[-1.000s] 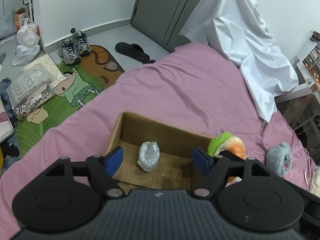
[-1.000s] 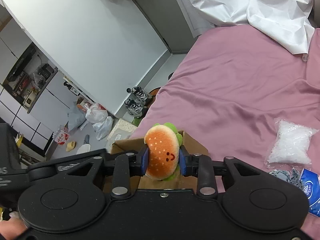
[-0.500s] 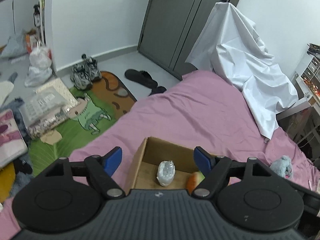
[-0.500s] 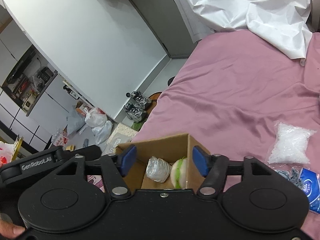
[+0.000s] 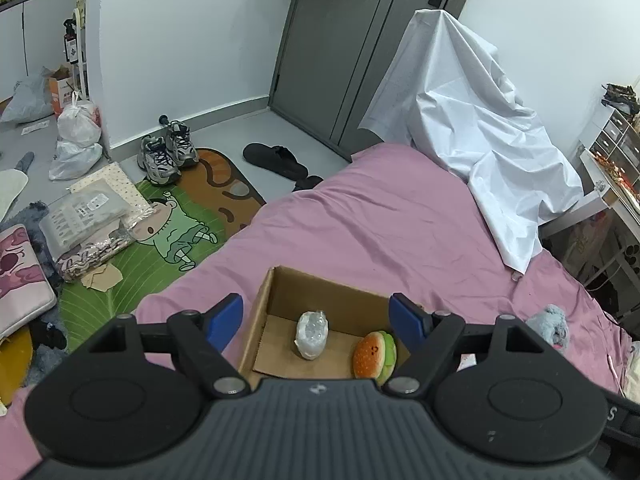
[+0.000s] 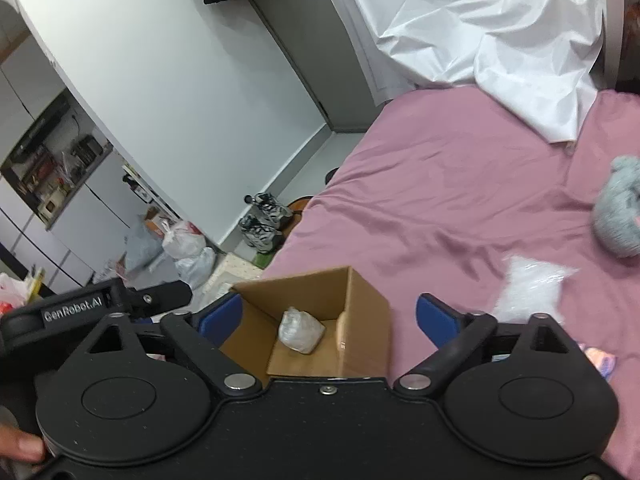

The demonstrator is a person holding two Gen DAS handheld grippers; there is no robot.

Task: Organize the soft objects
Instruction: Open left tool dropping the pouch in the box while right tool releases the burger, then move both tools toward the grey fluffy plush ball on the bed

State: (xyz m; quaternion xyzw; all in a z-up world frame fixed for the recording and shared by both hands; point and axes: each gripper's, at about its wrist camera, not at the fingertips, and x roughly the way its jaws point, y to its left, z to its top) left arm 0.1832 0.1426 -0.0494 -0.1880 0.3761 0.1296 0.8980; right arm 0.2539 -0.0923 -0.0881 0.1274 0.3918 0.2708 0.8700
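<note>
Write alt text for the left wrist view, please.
An open cardboard box on a pink bed holds a burger plush and a clear wrapped bundle, seen between the fingers of the open, empty left gripper. A grey plush lies to the right.

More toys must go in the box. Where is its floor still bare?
In the cardboard box, bare floor lies left of the clear plastic bundle, up to the left wall. The right side is crowded: the burger plush fills that corner beside the bundle.

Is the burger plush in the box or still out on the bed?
In. The burger plush lies on the cardboard box floor, beside a clear wrapped bundle.
</note>
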